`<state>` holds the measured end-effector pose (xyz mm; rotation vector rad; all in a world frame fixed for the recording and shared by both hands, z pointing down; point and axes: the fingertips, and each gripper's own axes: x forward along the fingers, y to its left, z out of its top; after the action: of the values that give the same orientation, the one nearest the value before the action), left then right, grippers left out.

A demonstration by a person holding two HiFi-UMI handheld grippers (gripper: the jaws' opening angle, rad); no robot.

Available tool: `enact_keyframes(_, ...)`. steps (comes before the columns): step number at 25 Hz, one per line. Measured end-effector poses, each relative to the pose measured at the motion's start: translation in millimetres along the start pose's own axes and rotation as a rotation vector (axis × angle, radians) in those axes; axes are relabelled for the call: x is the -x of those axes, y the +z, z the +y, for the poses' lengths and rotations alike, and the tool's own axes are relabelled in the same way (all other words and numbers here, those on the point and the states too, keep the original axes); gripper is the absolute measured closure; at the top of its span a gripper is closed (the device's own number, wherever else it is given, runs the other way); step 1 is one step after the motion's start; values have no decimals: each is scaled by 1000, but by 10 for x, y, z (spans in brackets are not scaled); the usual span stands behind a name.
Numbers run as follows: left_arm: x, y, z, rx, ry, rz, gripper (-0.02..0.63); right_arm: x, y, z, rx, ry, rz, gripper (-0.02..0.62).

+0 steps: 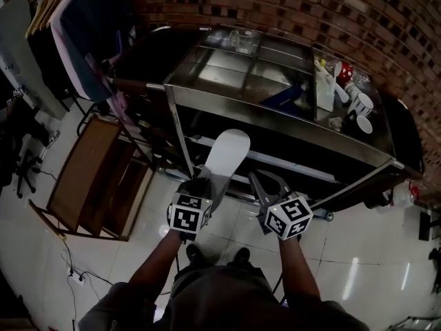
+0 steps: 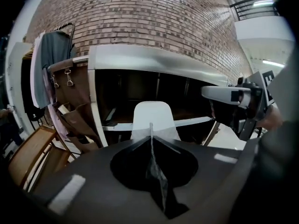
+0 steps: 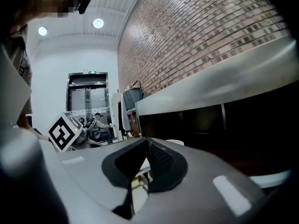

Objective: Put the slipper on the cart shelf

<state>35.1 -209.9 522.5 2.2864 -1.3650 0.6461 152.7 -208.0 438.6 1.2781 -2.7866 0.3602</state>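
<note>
A white slipper (image 1: 226, 156) sticks out ahead of my left gripper (image 1: 207, 185), which is shut on its near edge. In the left gripper view the slipper (image 2: 154, 118) points at the dark opening under the top of the steel cart (image 2: 154, 62), level with a lower shelf rail (image 2: 198, 121). My right gripper (image 1: 265, 183) hovers just right of the slipper, apart from it. Its jaws meet at the tips (image 3: 147, 140) and hold nothing. From the left gripper view the right gripper (image 2: 229, 94) shows as a pale bar. The cart (image 1: 172, 88) stands directly in front of me.
Mugs and small items (image 1: 358, 105) crowd the right end of the cart's top. A wooden folding frame (image 1: 89, 178) leans at the left of the cart, with hanging clothes (image 1: 83, 33) and brown bags (image 2: 70, 92) behind it. A brick wall (image 1: 310, 5) backs the cart.
</note>
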Motion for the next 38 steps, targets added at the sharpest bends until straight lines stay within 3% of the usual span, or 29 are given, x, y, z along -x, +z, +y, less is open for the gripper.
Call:
enact_keyframes(9, -782, 388, -727, -20, 2, -10, 588, 732, 84, -858, -47, -87, -46, 595)
enact_keyframes(17, -1539, 706, -957, -45, -58, -48, 586, 888, -12, -1341, -69, -200, -21, 595)
enact_keyframes(22, -2032, 803, -1045, -39, -92, -65, 586, 969, -86, -1519, -88, -285, 2, 595)
enact_keyframes(28, -2491, 846, -1057, -12, -68, -78, 584, 1073, -107, -1630, -115, -358, 6, 595)
enact_keyframes(38, -2828, 1044, -1202, -47, -50, -101, 567, 1291, -142, -1741, -131, -439, 5, 595)
